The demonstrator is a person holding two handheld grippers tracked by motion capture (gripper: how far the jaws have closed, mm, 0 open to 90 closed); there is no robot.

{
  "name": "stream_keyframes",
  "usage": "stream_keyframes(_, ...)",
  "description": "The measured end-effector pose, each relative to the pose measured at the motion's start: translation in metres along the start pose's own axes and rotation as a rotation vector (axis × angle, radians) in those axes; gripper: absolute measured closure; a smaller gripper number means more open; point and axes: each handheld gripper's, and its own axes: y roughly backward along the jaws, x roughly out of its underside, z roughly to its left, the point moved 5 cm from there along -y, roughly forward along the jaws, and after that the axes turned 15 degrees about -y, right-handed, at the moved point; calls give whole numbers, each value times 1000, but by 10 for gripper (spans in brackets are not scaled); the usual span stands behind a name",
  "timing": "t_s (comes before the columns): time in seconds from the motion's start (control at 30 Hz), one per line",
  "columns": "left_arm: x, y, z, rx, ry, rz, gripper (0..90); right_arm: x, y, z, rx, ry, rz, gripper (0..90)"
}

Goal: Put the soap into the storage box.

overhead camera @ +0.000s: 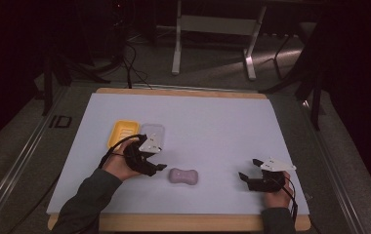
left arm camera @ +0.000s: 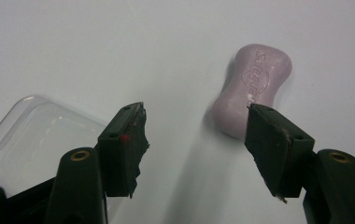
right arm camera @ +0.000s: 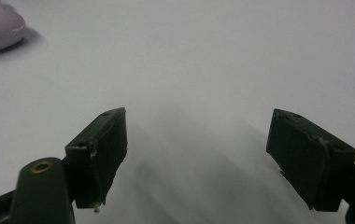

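Currently left tongs [overhead camera: 150, 165] gape wide and empty just left of the purple soap bar [overhead camera: 183, 176] lying flat on the worktop [overhead camera: 213, 122], long axis across it, while right tongs [overhead camera: 250, 178], also spread and empty, sit farther off.

Soap [left arm camera: 252, 88]: smooth, waxy, matt lilac, embossed lettering. Lid [left arm camera: 35, 140]: clear glossy plastic. Dish [overhead camera: 123, 132]: yellow plastic. Sheet [overhead camera: 213, 131]: matt white, paper-like, over a wood table edge [overhead camera: 183, 91]. Jaws: matt black plastic, worn pads, brass-coloured rivets.
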Motion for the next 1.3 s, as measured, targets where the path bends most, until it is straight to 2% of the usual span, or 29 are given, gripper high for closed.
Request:
stream_keyframes(0.4, -16, 0, 5, 13, -53, 9, 368, 0, 0, 0, -1, -2, 1, 201)
stream_keyframes(1.3, -31, -17, 1, 71, -110, 35, 358, 0, 0, 0, -2, -1, 3, 201)
